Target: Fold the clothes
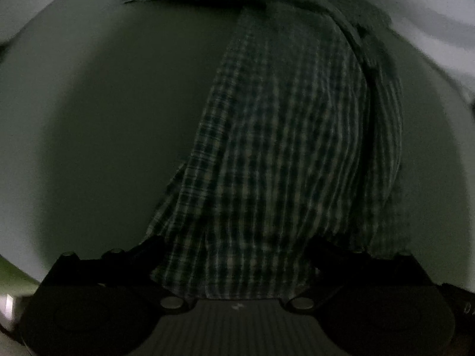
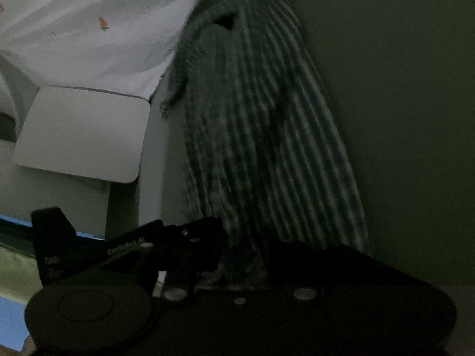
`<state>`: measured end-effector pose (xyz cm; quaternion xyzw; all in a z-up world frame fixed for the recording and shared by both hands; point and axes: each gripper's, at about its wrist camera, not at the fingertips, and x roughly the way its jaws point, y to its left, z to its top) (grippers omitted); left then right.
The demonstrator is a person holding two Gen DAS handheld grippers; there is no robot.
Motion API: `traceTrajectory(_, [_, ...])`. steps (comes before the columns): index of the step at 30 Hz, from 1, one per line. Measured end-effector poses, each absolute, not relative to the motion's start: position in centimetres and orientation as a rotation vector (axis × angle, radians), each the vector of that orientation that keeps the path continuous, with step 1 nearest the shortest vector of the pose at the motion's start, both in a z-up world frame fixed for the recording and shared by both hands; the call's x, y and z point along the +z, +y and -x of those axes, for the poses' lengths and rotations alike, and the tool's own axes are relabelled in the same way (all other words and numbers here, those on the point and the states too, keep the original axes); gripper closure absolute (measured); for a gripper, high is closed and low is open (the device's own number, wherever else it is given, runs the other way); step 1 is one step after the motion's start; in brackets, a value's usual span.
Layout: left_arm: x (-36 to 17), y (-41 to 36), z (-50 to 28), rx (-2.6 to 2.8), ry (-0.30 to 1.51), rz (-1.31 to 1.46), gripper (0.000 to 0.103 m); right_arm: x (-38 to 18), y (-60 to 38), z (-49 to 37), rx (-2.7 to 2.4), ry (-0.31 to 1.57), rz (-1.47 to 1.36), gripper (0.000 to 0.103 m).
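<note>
A dark green and white checked garment lies stretched over a dull green surface, running away from my left gripper. Its two black fingers stand wide apart, open, with the cloth's near end draped between and over them, hiding the tips. In the right wrist view the same garment appears as a long, blurred, striped band. Its near end is bunched between the fingers of my right gripper, which stand a little apart, open, not pinching the cloth.
A white sheet with small orange marks lies left of the garment, and a pale rounded square object sits below it. A blue strip shows at the lower left. Both views are dim.
</note>
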<state>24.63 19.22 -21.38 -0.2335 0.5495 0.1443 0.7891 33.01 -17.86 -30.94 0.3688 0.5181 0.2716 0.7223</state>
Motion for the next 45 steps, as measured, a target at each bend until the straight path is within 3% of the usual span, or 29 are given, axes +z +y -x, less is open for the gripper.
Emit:
traceTrajectory(8, [-18.2, 23.8, -22.8, 0.326, 1.039, 0.616, 0.005, -28.1, -20.8, -35.0, 0.464, 0.981, -0.880, 0.074])
traceTrajectory(15, [-16.7, 27.7, -24.4, 0.340, 1.001, 0.646, 0.012, -26.7, -20.1, -37.7, 0.319, 0.856, -0.882, 0.083])
traceTrajectory(20, [-18.1, 31.4, -31.1, 0.346, 1.010, 0.638, 0.022, -25.7, -17.2, -40.7, 0.234, 0.795, -0.831, 0.085])
traceTrajectory(24, [-18.8, 35.8, -34.8, 0.363, 0.997, 0.650, 0.042, -25.0, -15.2, -42.8, 0.132, 0.757, -0.743, 0.085])
traceTrajectory(27, [-19.2, 39.1, -37.3, 0.372, 0.979, 0.675, 0.047, -24.9, -13.1, -45.0, 0.041, 0.749, -0.673, 0.085])
traceTrajectory(35, [-19.8, 44.7, -43.4, 0.433, 0.966, 0.600, 0.045, -25.4, -9.7, -47.9, -0.142, 0.765, -0.457, 0.084])
traceTrajectory(38, [-20.1, 46.1, -45.2, 0.478, 0.958, 0.529, 0.034, -25.6, -8.7, -48.6, -0.172, 0.778, -0.386, 0.082])
traceTrajectory(42, [-21.2, 47.3, -47.3, 0.495, 0.974, 0.456, 0.029, -26.0, -7.8, -49.5, -0.206, 0.801, -0.321, 0.079])
traceTrajectory(45, [-21.9, 47.4, -48.6, 0.475, 0.958, 0.408, 0.019, -26.7, -7.4, -50.2, -0.224, 0.823, -0.296, 0.078])
